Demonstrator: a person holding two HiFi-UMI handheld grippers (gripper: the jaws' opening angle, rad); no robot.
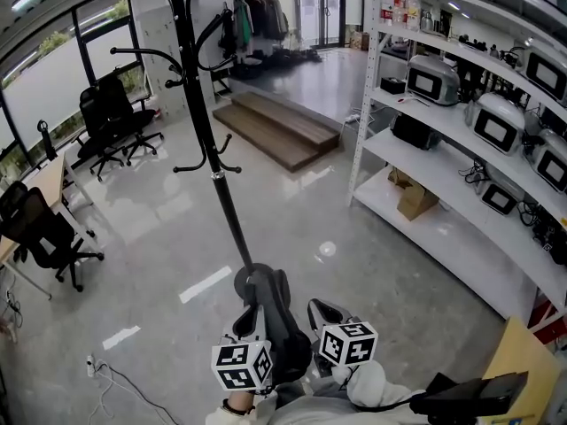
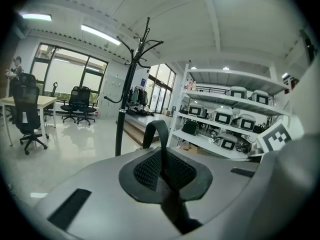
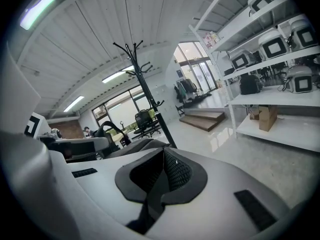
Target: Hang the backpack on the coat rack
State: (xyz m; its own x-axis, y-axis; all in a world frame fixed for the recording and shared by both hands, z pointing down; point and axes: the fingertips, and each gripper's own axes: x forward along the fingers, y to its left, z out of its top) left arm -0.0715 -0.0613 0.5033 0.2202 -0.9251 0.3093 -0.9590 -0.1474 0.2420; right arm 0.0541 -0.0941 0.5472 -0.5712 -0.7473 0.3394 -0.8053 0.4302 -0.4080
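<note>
The black coat rack (image 1: 202, 104) stands on the glossy floor ahead of me, its pole running down to a round base (image 1: 252, 278). Just in front of the base hangs the dark grey backpack (image 1: 282, 324), held between both grippers. My left gripper (image 1: 251, 323) is shut on a black strap (image 2: 158, 134) that loops up out of its pads, with the rack (image 2: 127, 86) behind it. My right gripper (image 1: 324, 313) is shut on another dark strap (image 3: 152, 194); part of the backpack (image 3: 131, 146) shows beyond its jaws, and the rack (image 3: 150, 101) rises further off.
White shelving (image 1: 443, 162) with several boxy appliances and a cardboard box (image 1: 415, 200) lines the right side. Black office chairs (image 1: 115, 122) and a desk (image 1: 49, 184) stand at the left. A low wooden platform (image 1: 279, 129) lies behind the rack.
</note>
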